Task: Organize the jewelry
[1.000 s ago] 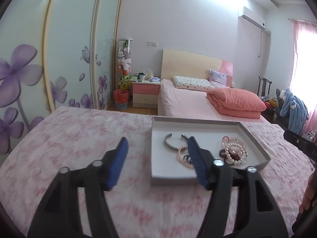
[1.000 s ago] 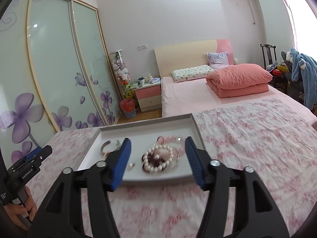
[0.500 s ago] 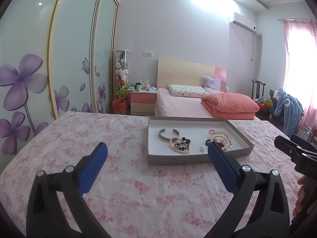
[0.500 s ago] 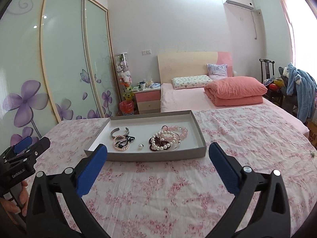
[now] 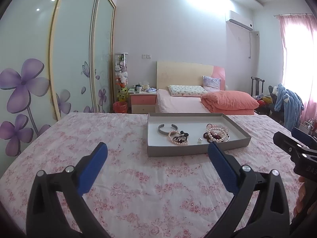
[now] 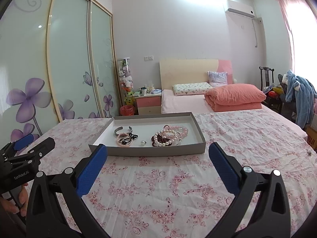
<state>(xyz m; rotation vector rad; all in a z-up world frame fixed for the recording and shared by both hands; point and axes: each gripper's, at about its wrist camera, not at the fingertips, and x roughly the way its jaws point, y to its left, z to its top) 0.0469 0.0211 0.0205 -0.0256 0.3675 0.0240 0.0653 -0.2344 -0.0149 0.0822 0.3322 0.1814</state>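
Note:
A grey shallow tray (image 5: 178,151) (image 6: 150,152) sits on the pink floral tablecloth. In it lie a silver cuff bracelet (image 5: 167,128) (image 6: 122,130), a pink pearl bracelet with dark beads (image 5: 178,137) (image 6: 125,139), a loose pearl (image 5: 200,140) (image 6: 142,142) and a heap of pearl and pink bead bracelets (image 5: 217,133) (image 6: 170,135). My left gripper (image 5: 157,154) is open and empty, well short of the tray. My right gripper (image 6: 157,154) is open and empty, also short of the tray.
The floral tablecloth (image 5: 99,138) covers the whole table. The right gripper shows at the right edge of the left wrist view (image 5: 297,150); the left gripper shows at the left edge of the right wrist view (image 6: 23,154). A bed (image 6: 198,101) and wardrobe stand behind.
Both grippers have pulled back from the tray and up, and both have opened wide. The jewelry in the tray has not moved.

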